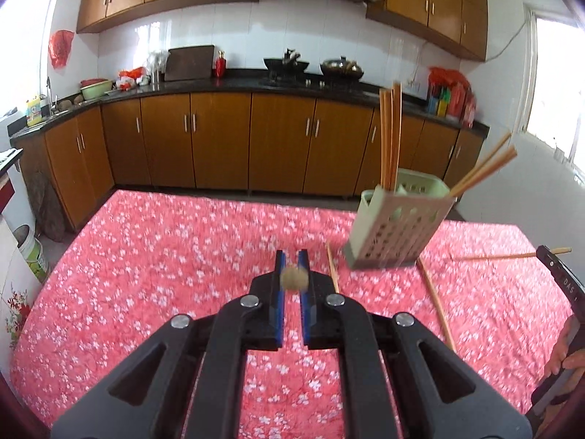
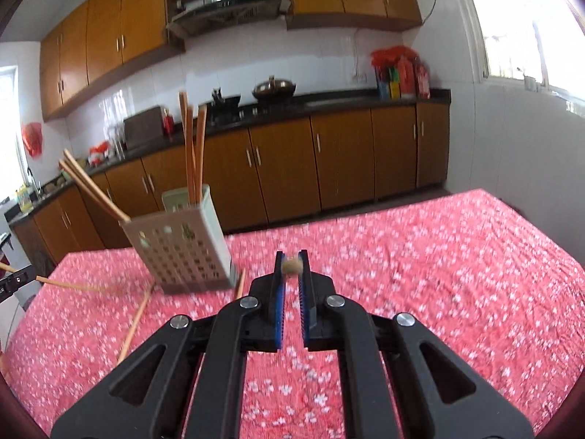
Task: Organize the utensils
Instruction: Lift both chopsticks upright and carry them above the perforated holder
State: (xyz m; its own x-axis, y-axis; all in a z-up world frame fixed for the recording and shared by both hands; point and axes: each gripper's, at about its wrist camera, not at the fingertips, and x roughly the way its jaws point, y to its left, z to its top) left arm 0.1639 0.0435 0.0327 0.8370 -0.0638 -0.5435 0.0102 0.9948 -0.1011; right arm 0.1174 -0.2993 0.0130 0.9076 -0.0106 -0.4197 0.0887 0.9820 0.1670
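Observation:
A pale green perforated utensil holder (image 1: 395,230) stands on the red flowered tablecloth (image 1: 164,248) with several wooden chopsticks (image 1: 389,135) in it. It also shows in the right wrist view (image 2: 182,245). Loose chopsticks (image 1: 437,303) lie on the cloth beside it, and in the right wrist view (image 2: 133,325). My left gripper (image 1: 292,259) is shut on a chopstick seen end-on (image 1: 294,278), left of the holder. My right gripper (image 2: 291,258) is shut on a chopstick seen end-on (image 2: 291,265), right of the holder.
The table's far edge (image 1: 226,195) faces brown kitchen cabinets (image 1: 219,139) and a dark counter with pots. The other gripper and a hand show at the right edge of the left wrist view (image 1: 563,292). A bucket (image 1: 33,252) stands on the floor at left.

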